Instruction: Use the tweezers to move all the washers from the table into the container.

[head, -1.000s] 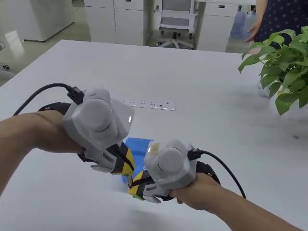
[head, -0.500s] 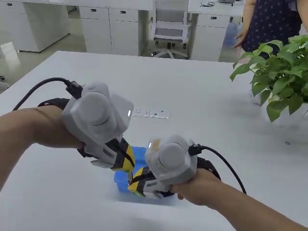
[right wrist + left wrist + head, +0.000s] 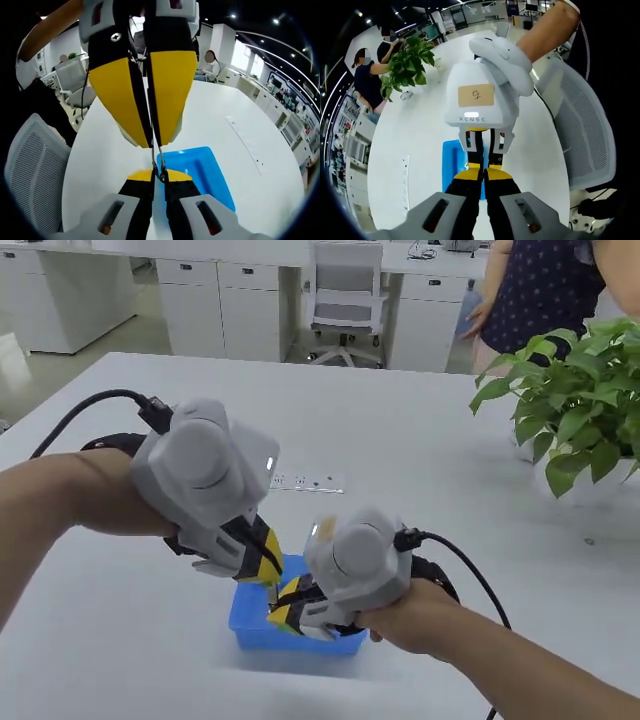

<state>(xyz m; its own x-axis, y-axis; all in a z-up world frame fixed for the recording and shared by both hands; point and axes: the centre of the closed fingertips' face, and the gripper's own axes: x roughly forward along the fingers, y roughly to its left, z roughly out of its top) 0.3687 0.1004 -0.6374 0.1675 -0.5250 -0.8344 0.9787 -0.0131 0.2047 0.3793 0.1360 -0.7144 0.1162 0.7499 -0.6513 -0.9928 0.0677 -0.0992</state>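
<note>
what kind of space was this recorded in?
Most likely an open-plan office: a wheeled office chair and white drawer cabinets stand behind the large white table, which has a potted plant at its edge.

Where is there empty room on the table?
Bare table between the power strip and far edge, and between the blue container and the plant. Crowded over the container, where the left gripper and right gripper meet at the tweezers.

tabletop [image 3: 420, 440] bare around container [image 3: 250, 625], plant [image 3: 575, 390] far right
</note>
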